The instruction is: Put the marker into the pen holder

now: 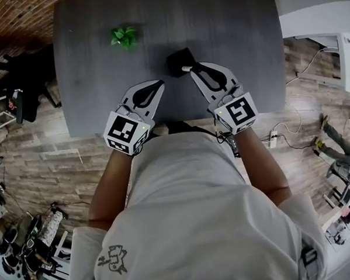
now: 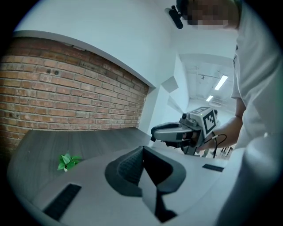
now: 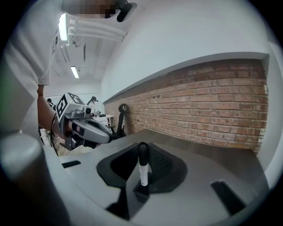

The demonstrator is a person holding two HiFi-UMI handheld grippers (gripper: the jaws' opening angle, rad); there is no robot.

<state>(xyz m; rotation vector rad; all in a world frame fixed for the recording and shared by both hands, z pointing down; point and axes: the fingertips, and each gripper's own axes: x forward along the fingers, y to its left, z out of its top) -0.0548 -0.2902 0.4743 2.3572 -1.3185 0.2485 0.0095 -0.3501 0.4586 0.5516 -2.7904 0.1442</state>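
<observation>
Black-capped white marker [image 3: 142, 164] stands clamped between the right gripper's [image 1: 193, 69] jaws. Its end is at the black pen holder [image 1: 175, 59] on the dark grey table [image 1: 90, 76], seemingly touching the rim. The left gripper [image 1: 158, 83], hovering nearby, has its jaws pressed together, empty.

The grey left tongs [image 2: 142, 152] are pressed together with nothing between them, above a dark grey wood-grain tabletop [image 2: 88, 141]. A small green leafy sprig [image 2: 67, 161] lies on it at the left, in front of a red brick wall [image 2: 66, 88]. The grey right tongs [image 2: 154, 132], with their square-marker cube, hang at the right in a person's bare hand [image 2: 221, 134].
</observation>
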